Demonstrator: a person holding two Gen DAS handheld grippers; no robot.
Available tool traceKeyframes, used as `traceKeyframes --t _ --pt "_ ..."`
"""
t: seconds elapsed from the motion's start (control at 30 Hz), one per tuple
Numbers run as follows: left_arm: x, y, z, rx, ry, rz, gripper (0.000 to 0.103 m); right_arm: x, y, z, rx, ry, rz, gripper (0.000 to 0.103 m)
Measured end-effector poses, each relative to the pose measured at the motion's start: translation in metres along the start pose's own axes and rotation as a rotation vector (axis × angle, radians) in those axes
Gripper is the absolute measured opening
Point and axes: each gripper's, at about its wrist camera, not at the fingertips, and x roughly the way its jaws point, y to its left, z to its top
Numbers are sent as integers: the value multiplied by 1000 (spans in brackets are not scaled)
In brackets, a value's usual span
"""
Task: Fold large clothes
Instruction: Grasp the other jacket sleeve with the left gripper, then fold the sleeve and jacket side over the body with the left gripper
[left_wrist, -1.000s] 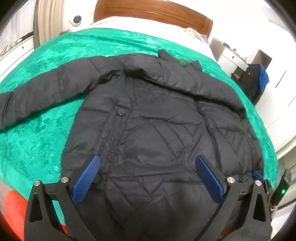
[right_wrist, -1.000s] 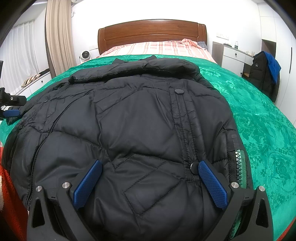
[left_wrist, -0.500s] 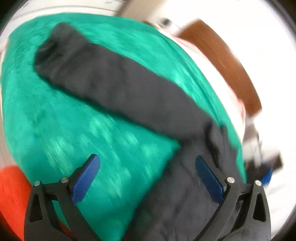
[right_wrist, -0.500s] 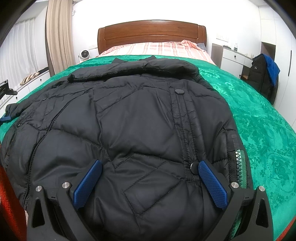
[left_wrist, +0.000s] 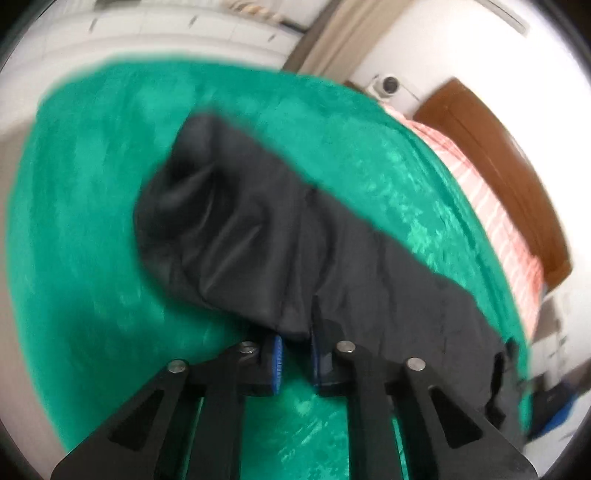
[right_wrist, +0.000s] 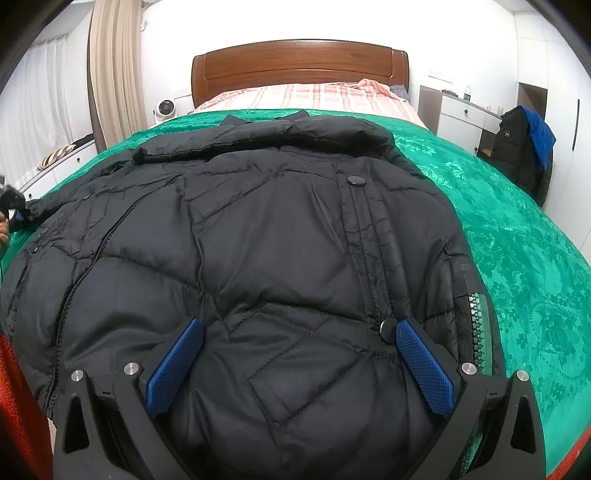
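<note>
While the left tongs, just closed, pinch the black quilted puffer jacket's sleeve and the right tongs gape empty, the sleeve-folding step likely needs carrying across the body.

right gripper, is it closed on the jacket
No, the right gripper is wide open, its blue pads apart over the black jacket.

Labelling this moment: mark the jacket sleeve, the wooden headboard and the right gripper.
jacket sleeve (left_wrist: 236, 236), left wrist view, on the sleeve's middle near the cuff.
wooden headboard (right_wrist: 299, 62), right wrist view, centre of the panel.
right gripper (right_wrist: 299, 365), right wrist view, midway between its blue fingertips.
</note>
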Motion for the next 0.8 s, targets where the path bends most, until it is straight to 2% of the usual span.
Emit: traceKeyframes --t 0.13,0.2,0.23,0.3,0.33,0.4,0.47,0.5,0.53,0.6,0.63,0.67,0.73,0.8 --pt "-56 -85 17 285 -153 -8 8 -1 -2 0 0 2 9 103" --pt "-86 -140 15 433 -217 -63 8 -1 -3 0 0 4 13 103" --pt "-105 -180 8 528 -248 -116 8 -1 -4 0 0 5 15 103" --pt "-128 -236 -16 658 -282 -188 8 -2 -4 0 0 6 17 103" --pt "-143 -276 -39 762 -303 -245 8 -2 -5 0 0 6 18 103" --pt "-160 -324 -80 907 -319 -320 8 -2 -4 0 0 6 17 103" --pt "-167 -377 -141 1092 -304 -396 9 -2 -4 0 -2 4 16 103" --pt "-165 -394 -169 1169 -276 -418 17 -1 -4 0 -3 4 15 103" --pt "-156 -416 -213 1284 -215 -435 23 -2 -4 0 -4 3 15 103" --pt "-138 -432 -275 1434 -145 -412 99 -1 -4 0 -6 2 14 103" --pt "-125 -432 -316 1534 -126 -387 103 -1 -4 0 -7 0 14 103" --pt "-118 -428 -340 1603 -125 -379 100 -1 -4 -1 -8 -1 15 103" --pt "-106 -411 -383 1730 -64 -350 97 -2 -4 -1 -12 -3 17 103" --pt "-104 -395 -393 1746 -31 -354 97 -2 -3 -2 -14 -2 21 103"
